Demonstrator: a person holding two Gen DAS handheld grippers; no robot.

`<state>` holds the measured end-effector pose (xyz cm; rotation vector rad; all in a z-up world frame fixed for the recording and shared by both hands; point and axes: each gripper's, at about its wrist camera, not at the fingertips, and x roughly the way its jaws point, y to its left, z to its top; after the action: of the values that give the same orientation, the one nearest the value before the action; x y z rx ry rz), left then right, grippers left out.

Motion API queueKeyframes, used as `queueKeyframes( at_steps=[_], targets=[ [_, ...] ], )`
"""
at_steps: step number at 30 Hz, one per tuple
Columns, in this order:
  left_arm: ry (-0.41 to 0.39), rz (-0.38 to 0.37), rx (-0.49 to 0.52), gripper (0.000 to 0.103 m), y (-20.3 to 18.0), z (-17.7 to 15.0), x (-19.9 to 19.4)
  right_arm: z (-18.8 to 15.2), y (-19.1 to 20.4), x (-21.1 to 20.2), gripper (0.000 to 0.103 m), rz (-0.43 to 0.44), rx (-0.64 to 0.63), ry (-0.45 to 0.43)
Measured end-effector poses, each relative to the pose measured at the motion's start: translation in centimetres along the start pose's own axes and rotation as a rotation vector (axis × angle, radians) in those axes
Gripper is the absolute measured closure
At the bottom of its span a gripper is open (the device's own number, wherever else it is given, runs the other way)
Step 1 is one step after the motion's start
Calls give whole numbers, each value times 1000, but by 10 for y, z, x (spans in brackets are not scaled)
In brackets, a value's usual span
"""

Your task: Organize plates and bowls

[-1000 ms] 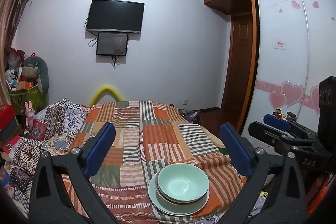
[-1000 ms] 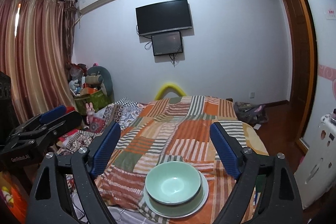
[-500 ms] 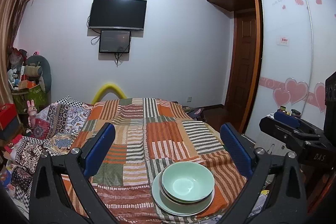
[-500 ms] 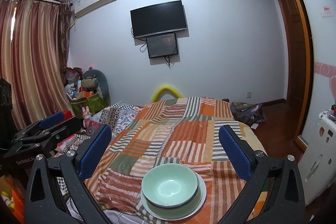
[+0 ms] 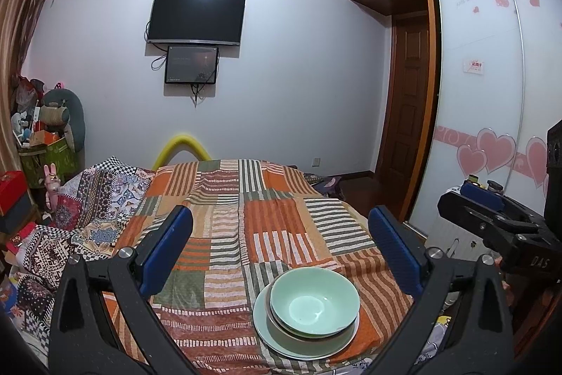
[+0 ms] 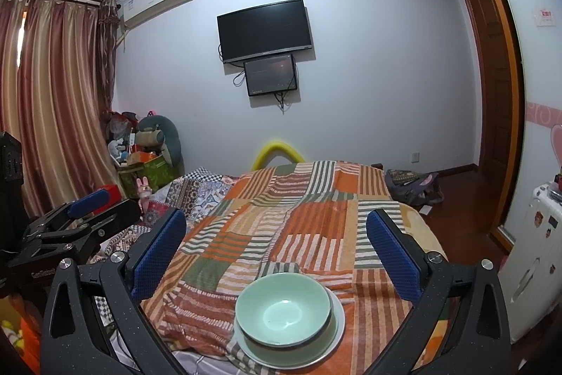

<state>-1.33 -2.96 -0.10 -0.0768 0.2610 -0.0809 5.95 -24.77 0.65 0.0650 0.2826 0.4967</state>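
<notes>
Blue-padded and mounted on black frames, the fingers of the left gripper (image 5: 280, 250) are spread wide and nothing is held between them. In the left wrist view, a pale green ceramic bowl (image 5: 314, 302) is seen stacked in what seems to be a second, darker-rimmed bowl (image 5: 281, 317), and both are set on a pale green round plate (image 5: 270, 336). The stack rests on the near edge of a bed covered by an orange, green and white striped patchwork blanket (image 5: 224, 234). It lies below the left gripper and toward its right finger, apart from both pads.

The right gripper (image 6: 275, 252) is also wide open and empty. In its view the stack sits low and nearly centred between the pads, not touched by either.

Since the dishes are already nested, the task is judged to be almost or fully done. If the stack must still be adjusted, the plate rim should be approached slowly from the side, and the closing should be made gently, because glazed ceramic can slip and the soft blanket gives little support. The stack is near the bed edge, so any push toward that edge should be avoided.
</notes>
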Motion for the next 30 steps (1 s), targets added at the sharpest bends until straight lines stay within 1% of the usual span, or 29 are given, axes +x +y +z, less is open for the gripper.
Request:
queueKeyframes(
  at_steps=[30],
  targets=[
    [13,-9,3,1,1,-1,-2,4,0,-2,1,-1,-4,-3]
  ],
)
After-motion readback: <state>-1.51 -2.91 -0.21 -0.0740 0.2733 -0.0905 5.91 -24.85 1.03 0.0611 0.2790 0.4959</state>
